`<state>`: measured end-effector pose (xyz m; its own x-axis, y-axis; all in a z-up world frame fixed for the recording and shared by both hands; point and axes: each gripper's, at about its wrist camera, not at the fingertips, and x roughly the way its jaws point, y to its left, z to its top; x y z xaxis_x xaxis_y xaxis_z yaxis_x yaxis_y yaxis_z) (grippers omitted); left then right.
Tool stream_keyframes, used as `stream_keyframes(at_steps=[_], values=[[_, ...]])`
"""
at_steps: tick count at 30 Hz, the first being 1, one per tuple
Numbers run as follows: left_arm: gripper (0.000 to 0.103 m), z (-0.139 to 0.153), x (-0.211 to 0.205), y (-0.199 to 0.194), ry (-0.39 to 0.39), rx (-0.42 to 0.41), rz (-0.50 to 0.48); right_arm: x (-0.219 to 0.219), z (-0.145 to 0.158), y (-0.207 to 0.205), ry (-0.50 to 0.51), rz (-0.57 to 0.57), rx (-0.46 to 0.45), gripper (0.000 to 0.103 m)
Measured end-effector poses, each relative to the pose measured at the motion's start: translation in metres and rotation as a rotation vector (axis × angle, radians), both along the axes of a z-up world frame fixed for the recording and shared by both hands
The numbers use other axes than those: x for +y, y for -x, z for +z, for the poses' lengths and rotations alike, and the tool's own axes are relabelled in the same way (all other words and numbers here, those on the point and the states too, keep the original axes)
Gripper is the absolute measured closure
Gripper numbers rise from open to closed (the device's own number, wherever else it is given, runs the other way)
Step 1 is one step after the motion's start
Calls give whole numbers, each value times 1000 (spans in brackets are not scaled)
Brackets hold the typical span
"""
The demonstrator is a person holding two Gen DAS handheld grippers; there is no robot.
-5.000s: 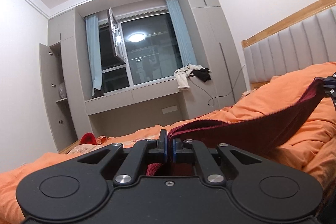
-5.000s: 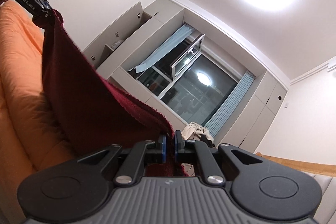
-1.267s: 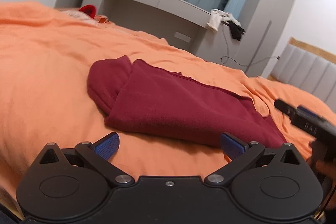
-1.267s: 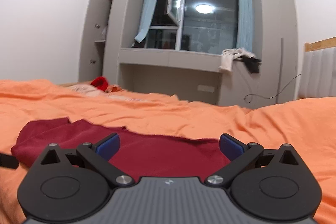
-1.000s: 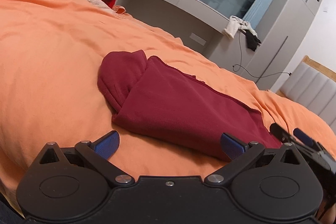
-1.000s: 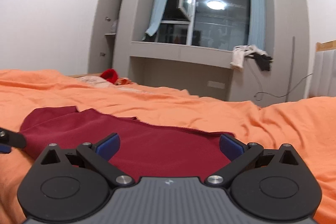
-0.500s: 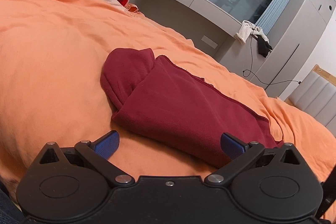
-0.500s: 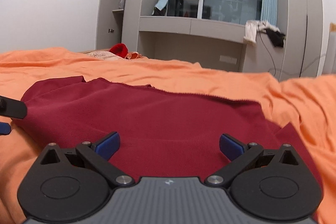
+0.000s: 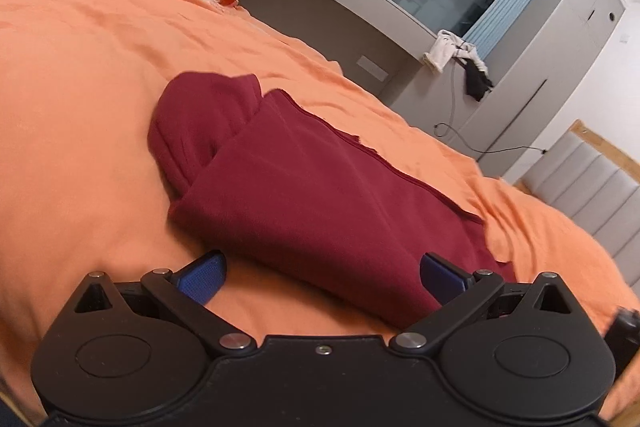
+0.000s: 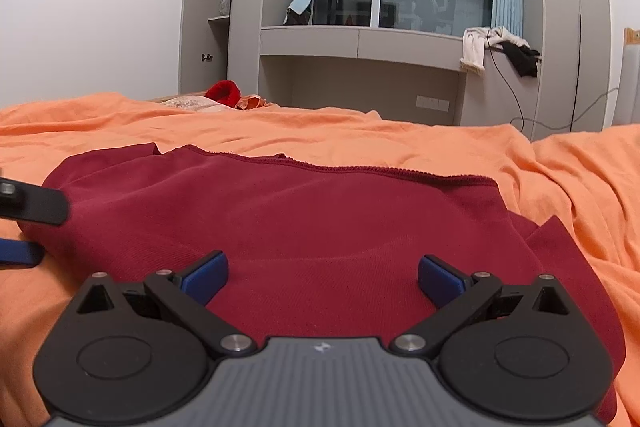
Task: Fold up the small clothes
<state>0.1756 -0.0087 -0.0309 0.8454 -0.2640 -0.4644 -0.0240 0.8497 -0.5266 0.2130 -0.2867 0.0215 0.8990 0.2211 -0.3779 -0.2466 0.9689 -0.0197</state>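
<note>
A dark red garment (image 9: pixel 312 195) lies folded lengthwise on the orange bedspread (image 9: pixel 80 99), a sleeve or hood bunched at its far left end. My left gripper (image 9: pixel 320 273) is open and empty, low over the garment's near folded edge. My right gripper (image 10: pixel 322 275) is open and empty, low over the middle of the same garment (image 10: pixel 304 223). The left gripper's fingers (image 10: pixel 32 207) show at the left edge of the right wrist view. A bit of the right gripper (image 9: pixel 624 335) shows at the lower right of the left wrist view.
The orange bedspread (image 10: pixel 360 135) is rumpled to the right. A grey padded headboard (image 9: pixel 592 187) stands at the right. A grey window desk and cabinets (image 10: pixel 360 67) rise beyond the bed, with clothes (image 10: pixel 496 51) draped on them. A red item (image 10: pixel 224 91) lies at the bed's far end.
Five seconds ago both grippers were shut on the garment and held it stretched in the air. Now it lies on the bed, both are open, and both have moved lower and closer to it.
</note>
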Motion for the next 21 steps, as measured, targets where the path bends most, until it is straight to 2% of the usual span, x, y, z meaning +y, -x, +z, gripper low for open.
stream_keyframes(at_steps=[4, 6, 9, 11, 14, 16, 18, 21], values=[[1, -2, -9, -13, -92, -16, 31, 2, 1, 0, 4, -12, 11, 0], [1, -2, -11, -18, -114, -24, 43, 4, 0, 2, 18, -20, 0, 0], [2, -4, -9, -25, -81, -54, 95, 7, -1, 4, 40, -28, -18, 0], [6, -7, -6, -22, -46, -92, 134, 8, 1, 3, 52, -26, -17, 0], [23, -8, -7, -24, -48, -107, 169, 2, 2, 3, 39, -15, 2, 0], [44, -7, -7, -28, -45, -100, 193, -4, 4, 4, 27, -1, 14, 0], [53, -6, -6, -33, -29, -92, 208, -11, 7, 8, 34, 21, 13, 0], [59, -3, -6, -42, -11, -93, 209, -21, 11, 16, 78, 60, -17, 0]])
